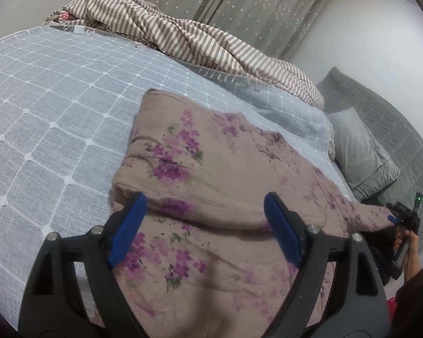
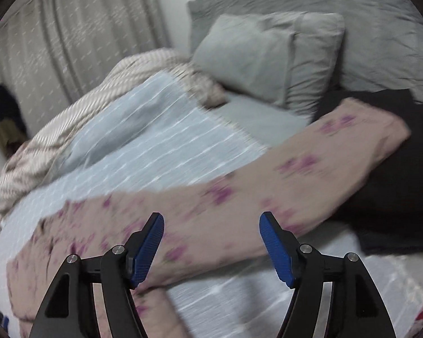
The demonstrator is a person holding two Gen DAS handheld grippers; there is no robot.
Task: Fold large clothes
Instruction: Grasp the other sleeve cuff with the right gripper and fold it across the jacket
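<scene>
A pinkish-brown garment with purple flowers (image 1: pixel 211 186) lies partly folded on the bed. My left gripper (image 1: pixel 206 205) is open and empty, its blue pads (image 1: pixel 127 233) spread just above the garment's folded body. In the right wrist view, which is blurred by motion, a long sleeve of the garment (image 2: pixel 268 180) stretches across the bed to the right. My right gripper (image 2: pixel 211 225) is open and empty just above that sleeve. The right gripper also shows in the left wrist view (image 1: pixel 400 219), at the sleeve's far end.
The bed has a light blue checked cover (image 1: pixel 56 118). A striped blanket (image 1: pixel 169 33) is heaped at the far side. Grey pillows (image 2: pixel 268 56) and a dark cloth (image 2: pixel 394 183) lie at the head end. Grey star curtains (image 1: pixel 253 8) hang behind.
</scene>
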